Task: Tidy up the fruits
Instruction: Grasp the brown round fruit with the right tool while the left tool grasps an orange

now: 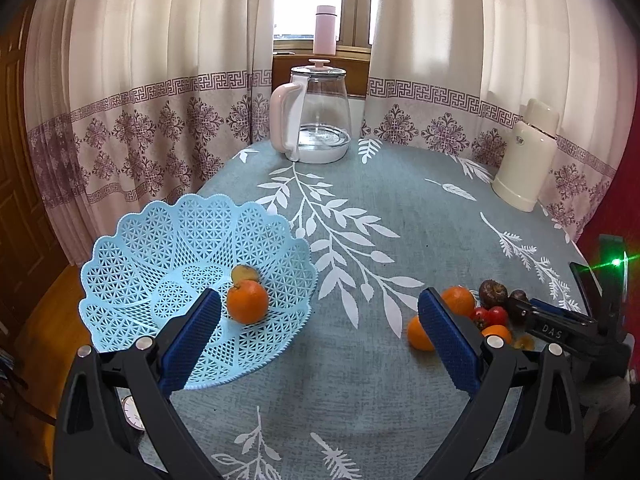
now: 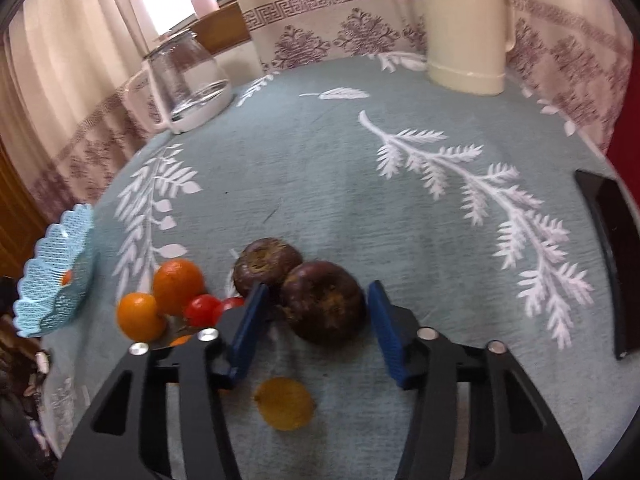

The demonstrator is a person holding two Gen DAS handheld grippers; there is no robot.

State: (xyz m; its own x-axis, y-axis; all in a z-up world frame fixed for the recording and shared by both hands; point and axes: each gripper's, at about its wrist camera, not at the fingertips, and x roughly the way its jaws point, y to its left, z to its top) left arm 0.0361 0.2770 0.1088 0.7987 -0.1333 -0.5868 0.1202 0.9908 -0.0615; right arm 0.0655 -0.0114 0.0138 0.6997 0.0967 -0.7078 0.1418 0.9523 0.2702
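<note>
Daylit room, soft and even, with heavy fisheye bending in both views.

Light comes from the window (image 1: 308, 0) behind the curtains (image 1: 160, 80); the pane is blown out to white and the curtain folds glow. The worktop (image 1: 360, 240) is evenly lit, with only faint shadows under the fruit. A green lamp (image 1: 618, 262) at the right edge of the left wrist view flares into a star. The left wrist view is sharp; the right wrist view is smeared by motion blur, softest on the glass kettle (image 2: 188, 80) and the basket (image 2: 56, 280). Dark vignetting fills the corners.
</note>
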